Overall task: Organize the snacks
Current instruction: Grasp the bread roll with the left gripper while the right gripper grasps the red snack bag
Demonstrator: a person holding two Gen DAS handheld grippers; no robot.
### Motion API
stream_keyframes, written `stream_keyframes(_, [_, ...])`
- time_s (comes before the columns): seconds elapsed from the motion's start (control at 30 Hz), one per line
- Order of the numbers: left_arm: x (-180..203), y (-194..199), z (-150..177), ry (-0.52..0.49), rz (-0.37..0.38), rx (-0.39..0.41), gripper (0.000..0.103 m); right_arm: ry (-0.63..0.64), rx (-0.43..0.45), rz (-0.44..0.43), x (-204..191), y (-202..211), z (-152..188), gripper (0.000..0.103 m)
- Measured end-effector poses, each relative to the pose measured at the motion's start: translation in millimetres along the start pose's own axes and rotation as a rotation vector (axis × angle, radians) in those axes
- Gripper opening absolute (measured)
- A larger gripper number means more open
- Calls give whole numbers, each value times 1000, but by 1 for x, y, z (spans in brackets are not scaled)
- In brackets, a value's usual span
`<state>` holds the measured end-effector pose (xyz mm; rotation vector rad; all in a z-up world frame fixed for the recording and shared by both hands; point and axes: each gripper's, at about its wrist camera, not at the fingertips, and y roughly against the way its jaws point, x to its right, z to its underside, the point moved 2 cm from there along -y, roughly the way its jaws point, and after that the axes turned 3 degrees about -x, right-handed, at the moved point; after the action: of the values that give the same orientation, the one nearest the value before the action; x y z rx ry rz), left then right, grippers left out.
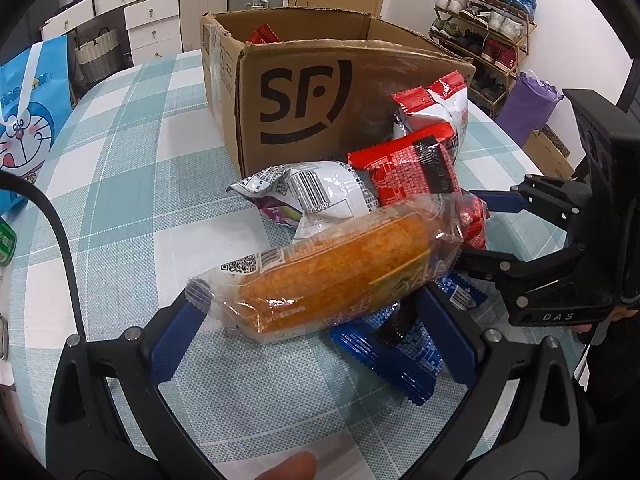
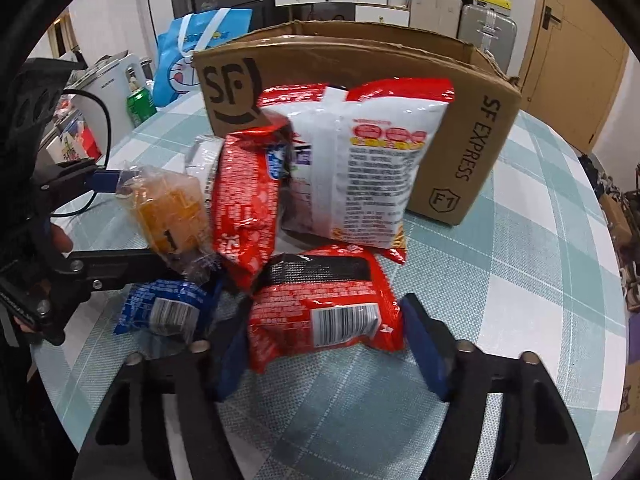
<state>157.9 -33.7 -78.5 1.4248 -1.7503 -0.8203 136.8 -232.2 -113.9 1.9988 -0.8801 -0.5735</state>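
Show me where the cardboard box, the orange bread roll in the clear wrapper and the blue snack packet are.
cardboard box (image 1: 304, 92): left wrist view, front wall with the SF logo.
orange bread roll (image 1: 332, 272): left wrist view, middle of the roll inside the clear wrapper.
blue snack packet (image 2: 168, 308): right wrist view, barcode end.

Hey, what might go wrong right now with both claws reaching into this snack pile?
1. The left claw straddles the orange roll pack, which lies across the blue packet; closing may catch both.
2. The right claw brackets a red packet under leaning red bags; lifting may topple them.
3. Both claws work close together and could collide.
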Motion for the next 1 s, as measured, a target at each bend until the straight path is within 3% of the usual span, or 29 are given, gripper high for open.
stream_keyframes(0.23, [4, 7, 1, -27, -68, 25, 102, 23, 14, -6, -5, 12, 0, 51])
stream_keyframes(0.7, [12, 22, 1, -83, -166, 94, 102, -17, 62, 13, 16, 38, -3, 50])
stream_keyframes(1.0, [9, 14, 0, -87, -160, 84, 102, -32, 79, 8, 19, 45, -6, 50])
